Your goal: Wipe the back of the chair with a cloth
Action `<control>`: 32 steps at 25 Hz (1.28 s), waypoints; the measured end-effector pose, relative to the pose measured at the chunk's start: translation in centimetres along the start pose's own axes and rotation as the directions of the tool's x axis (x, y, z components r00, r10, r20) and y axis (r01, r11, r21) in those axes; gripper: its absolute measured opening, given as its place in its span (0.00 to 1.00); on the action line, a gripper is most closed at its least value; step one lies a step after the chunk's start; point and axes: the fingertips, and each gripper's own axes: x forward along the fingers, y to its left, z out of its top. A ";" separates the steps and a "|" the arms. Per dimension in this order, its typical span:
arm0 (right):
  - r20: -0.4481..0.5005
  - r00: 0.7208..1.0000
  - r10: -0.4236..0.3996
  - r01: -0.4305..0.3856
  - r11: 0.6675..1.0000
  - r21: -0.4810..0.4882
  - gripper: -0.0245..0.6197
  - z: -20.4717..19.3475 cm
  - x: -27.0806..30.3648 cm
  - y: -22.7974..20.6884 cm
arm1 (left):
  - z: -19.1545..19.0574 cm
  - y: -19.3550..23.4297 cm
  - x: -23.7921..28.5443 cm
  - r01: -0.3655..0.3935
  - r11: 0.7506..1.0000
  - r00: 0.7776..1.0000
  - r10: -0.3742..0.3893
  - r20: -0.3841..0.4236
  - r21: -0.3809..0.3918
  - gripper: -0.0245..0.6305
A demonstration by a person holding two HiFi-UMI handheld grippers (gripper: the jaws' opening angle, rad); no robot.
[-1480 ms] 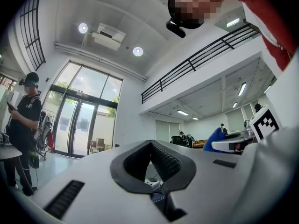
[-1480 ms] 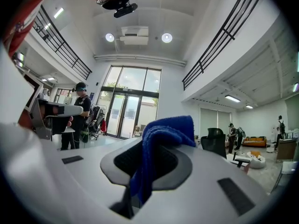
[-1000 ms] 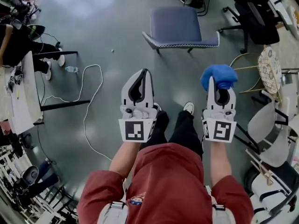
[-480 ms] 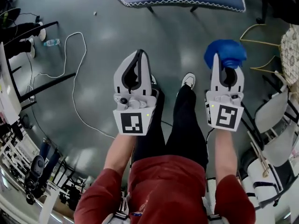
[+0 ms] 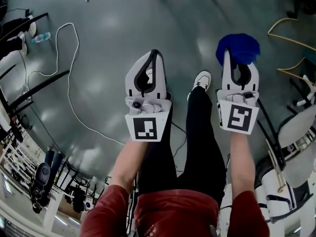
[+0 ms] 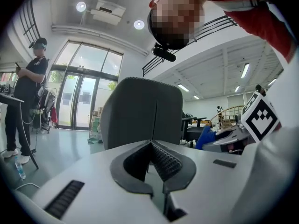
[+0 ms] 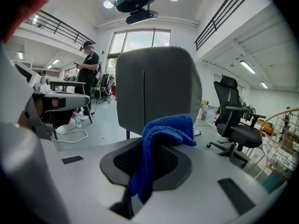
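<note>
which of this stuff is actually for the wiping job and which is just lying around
For the job:
- cloth, clamped in the right gripper
- chair, its back just ahead

Lying about:
- bottle on the floor
- office chair off to the right
- left gripper, shut on nothing

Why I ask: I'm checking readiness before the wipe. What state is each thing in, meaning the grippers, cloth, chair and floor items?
left gripper: shut, empty.
right gripper: shut on the cloth.
cloth: bunched, pinched between the gripper's jaws, top flopped over.
chair: upright, back facing both grippers, not yet touched by the cloth.
water bottle: lying on its side on the floor.
cable: loose, snaking across the floor.
</note>
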 end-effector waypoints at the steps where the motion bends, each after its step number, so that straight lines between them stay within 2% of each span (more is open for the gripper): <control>1: -0.014 1.000 0.005 -0.006 1.000 -0.002 0.13 -1.0 0.4 0.4 | -0.9 0.0 0.0 0.001 1.000 1.000 -0.001 -0.006 -0.002 0.06; 4: -0.055 0.998 0.024 -0.024 1.000 0.005 0.13 -3.2 1.1 1.1 | -2.3 -0.2 0.0 0.000 1.000 1.000 0.000 -0.020 -0.003 0.06; 15: -0.124 0.992 0.027 -0.026 1.000 0.004 0.13 -6.4 3.4 0.1 | -2.7 0.6 0.6 -0.036 0.999 0.999 0.036 -0.030 -0.003 0.06; 26: -0.129 0.992 -0.004 -0.003 0.999 -0.051 0.13 -5.2 11.5 -5.5 | -2.4 0.5 2.4 -0.037 0.999 0.999 0.037 -0.032 -0.015 0.06; 32: -0.210 0.976 -0.050 0.053 0.999 0.011 0.13 -6.7 15.9 -8.7 | -2.0 0.6 3.0 -0.039 0.999 0.999 0.038 -0.025 -0.025 0.06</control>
